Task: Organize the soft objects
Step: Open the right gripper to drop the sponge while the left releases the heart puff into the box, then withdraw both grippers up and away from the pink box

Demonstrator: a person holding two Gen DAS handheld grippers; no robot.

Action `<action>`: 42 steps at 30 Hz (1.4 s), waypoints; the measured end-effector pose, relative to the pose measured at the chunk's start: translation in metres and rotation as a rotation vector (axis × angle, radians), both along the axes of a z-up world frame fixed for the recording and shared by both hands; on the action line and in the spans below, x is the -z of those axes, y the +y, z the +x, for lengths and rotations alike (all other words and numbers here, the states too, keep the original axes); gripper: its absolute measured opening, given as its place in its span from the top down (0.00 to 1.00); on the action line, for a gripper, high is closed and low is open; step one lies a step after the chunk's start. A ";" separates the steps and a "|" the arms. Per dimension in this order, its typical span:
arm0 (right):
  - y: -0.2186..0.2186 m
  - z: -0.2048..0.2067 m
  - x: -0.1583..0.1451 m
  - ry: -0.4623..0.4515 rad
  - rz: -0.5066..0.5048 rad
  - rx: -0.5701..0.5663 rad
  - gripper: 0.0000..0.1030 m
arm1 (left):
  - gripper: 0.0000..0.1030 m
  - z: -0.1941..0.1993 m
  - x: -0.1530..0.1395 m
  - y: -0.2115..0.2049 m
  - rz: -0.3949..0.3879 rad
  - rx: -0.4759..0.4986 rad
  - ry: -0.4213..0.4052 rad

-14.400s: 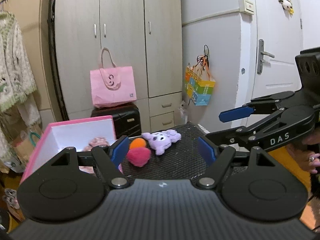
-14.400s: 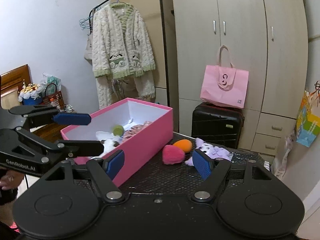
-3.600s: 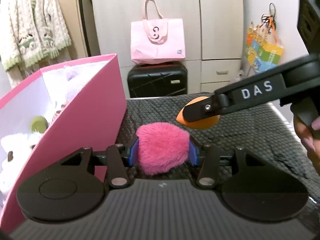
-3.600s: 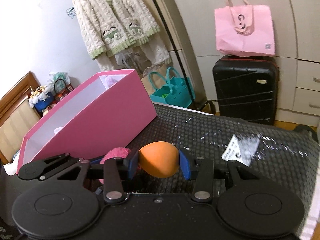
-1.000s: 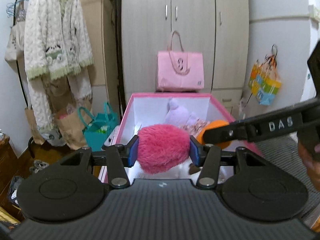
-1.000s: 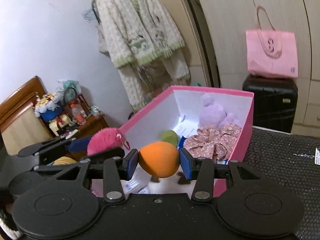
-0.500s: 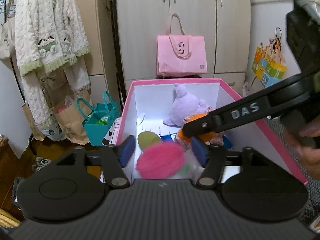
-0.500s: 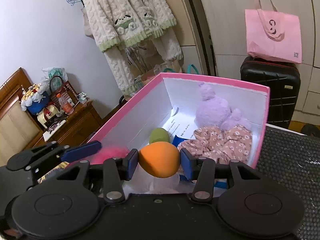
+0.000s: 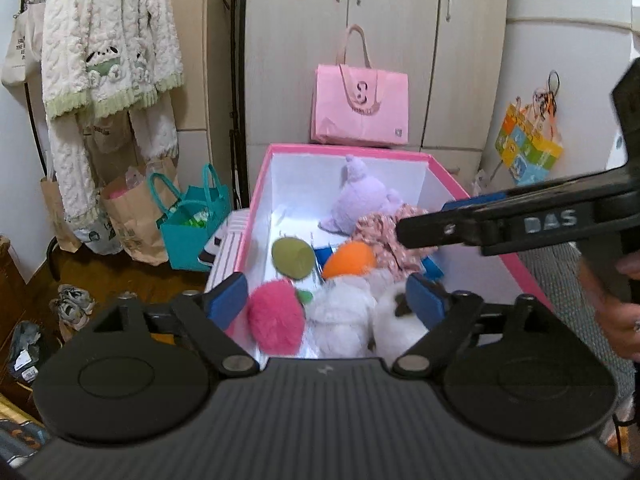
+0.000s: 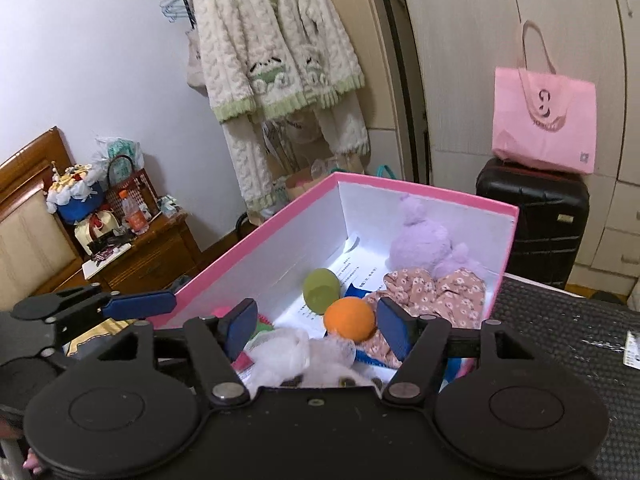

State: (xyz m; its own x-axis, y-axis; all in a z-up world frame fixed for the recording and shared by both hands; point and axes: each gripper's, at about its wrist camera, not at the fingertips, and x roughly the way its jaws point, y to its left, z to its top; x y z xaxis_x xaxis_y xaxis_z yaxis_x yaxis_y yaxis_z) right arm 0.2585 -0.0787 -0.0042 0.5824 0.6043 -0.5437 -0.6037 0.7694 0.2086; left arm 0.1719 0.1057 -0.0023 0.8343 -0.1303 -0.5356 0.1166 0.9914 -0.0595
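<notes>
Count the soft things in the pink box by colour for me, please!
Pink: 2, fluffy pompom and flowery cloth
Orange: 1, ball
Green: 1, ball
Purple: 1, plush toy
White: 2, fluffy toys
Total: 7 in the pink box

Background of the room. A cream knitted cardigan (image 10: 276, 52) hangs on a rack beside a tall wardrobe (image 9: 376, 40). A pink tote bag (image 10: 544, 120) stands on a black suitcase (image 10: 536, 220). A teal bag (image 9: 192, 220) and brown paper bag (image 9: 132, 220) sit on the floor, with what appear to be shoes (image 9: 72, 304) nearby.
</notes>
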 end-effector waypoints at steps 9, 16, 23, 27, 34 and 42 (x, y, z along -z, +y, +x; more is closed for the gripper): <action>-0.026 -0.049 -0.010 -0.124 -0.002 0.011 0.30 | 0.05 -0.012 -0.013 -0.013 0.063 -0.063 0.069; -0.044 -0.068 -0.015 -0.151 -0.030 0.051 0.26 | 0.00 -0.028 -0.030 -0.031 0.184 -0.155 0.102; -0.056 -0.092 -0.019 -0.169 -0.093 0.084 0.10 | 0.00 -0.064 -0.042 -0.040 0.158 -0.153 0.029; -0.052 -0.101 -0.016 -0.133 -0.212 0.140 0.00 | 0.00 -0.080 -0.047 -0.040 0.130 -0.177 0.000; -0.052 -0.123 -0.026 -0.167 -0.358 0.254 0.00 | 0.00 -0.100 -0.054 -0.045 0.114 -0.156 -0.060; -0.073 -0.148 -0.026 -0.140 -0.248 0.400 0.00 | 0.00 -0.110 -0.052 -0.049 0.083 -0.130 -0.102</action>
